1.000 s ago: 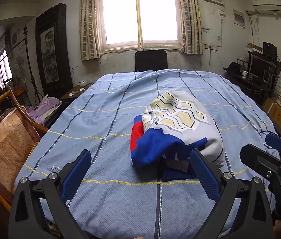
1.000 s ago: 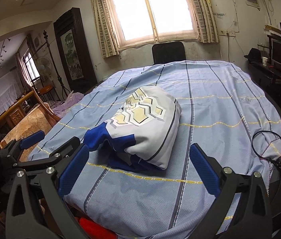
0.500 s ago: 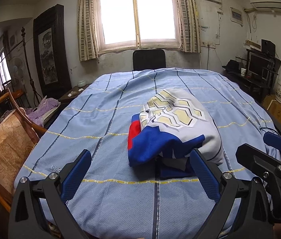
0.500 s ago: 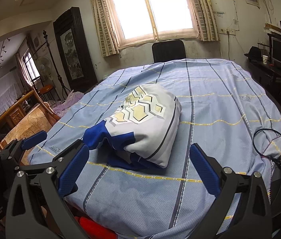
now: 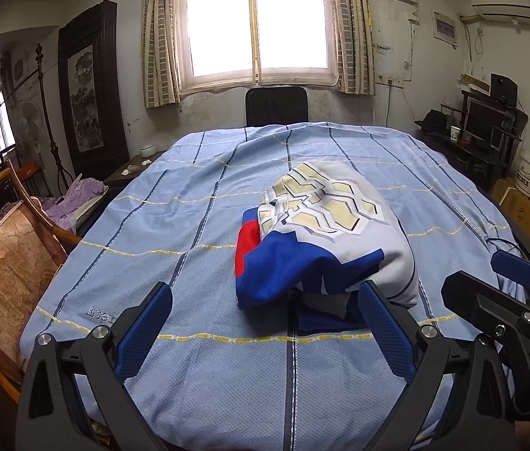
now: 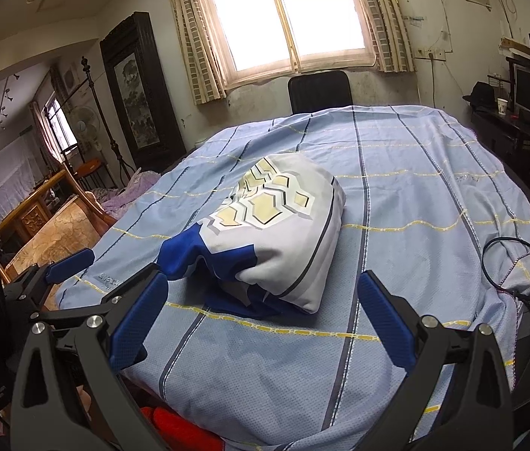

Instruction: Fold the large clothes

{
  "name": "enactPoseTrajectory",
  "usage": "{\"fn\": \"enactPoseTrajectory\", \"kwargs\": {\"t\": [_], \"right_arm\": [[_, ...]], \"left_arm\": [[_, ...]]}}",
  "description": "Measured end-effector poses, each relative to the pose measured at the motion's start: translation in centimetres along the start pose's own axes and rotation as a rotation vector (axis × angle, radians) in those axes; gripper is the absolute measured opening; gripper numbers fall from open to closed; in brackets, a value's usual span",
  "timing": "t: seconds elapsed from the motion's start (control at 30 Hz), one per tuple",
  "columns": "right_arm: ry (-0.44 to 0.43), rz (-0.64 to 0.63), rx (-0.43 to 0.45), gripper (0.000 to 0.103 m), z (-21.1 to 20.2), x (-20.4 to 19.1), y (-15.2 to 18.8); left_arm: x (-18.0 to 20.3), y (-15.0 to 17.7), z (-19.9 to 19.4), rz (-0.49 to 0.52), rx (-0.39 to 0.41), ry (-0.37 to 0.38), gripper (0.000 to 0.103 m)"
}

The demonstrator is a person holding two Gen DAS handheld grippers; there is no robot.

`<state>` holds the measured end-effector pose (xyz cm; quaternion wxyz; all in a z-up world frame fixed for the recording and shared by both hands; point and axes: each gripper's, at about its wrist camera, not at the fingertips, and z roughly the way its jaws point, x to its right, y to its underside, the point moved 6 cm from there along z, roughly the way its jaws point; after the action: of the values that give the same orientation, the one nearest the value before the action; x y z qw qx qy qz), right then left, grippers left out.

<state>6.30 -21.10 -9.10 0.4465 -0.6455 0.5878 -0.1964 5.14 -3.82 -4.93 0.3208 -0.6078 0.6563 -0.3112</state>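
Now the folded garment (image 5: 325, 240) (smooth grey fabric with a cream hexagon print, blue and red panels) sits bunched on the worktop's (image 5: 174, 233) light blue checked cloth, beyond both claws. Left claw (image 5: 265, 323) and right claw (image 6: 261, 312) gape wide, empty, slightly farther back than before.

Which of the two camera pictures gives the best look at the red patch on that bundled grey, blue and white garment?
The left wrist view: the garment's red patch shows plainly on its left edge. In the right wrist view the garment shows only grey, blue and hexagon print; the patch is hidden.
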Motion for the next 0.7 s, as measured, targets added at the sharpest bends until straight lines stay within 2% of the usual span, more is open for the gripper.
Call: {"fn": "enactPoseTrajectory", "kwargs": {"t": [0.43, 0.7], "right_arm": [[-0.009, 0.008, -0.005, 0.098, 0.27, 0.02, 0.13], [-0.011, 0.016, -0.005, 0.098, 0.32, 0.0, 0.14]], "left_arm": [[-0.08, -0.07, -0.16, -0.006, 0.007, 0.012, 0.099], [0.02, -0.29, -0.48, -0.002, 0.02, -0.006, 0.099]]}}
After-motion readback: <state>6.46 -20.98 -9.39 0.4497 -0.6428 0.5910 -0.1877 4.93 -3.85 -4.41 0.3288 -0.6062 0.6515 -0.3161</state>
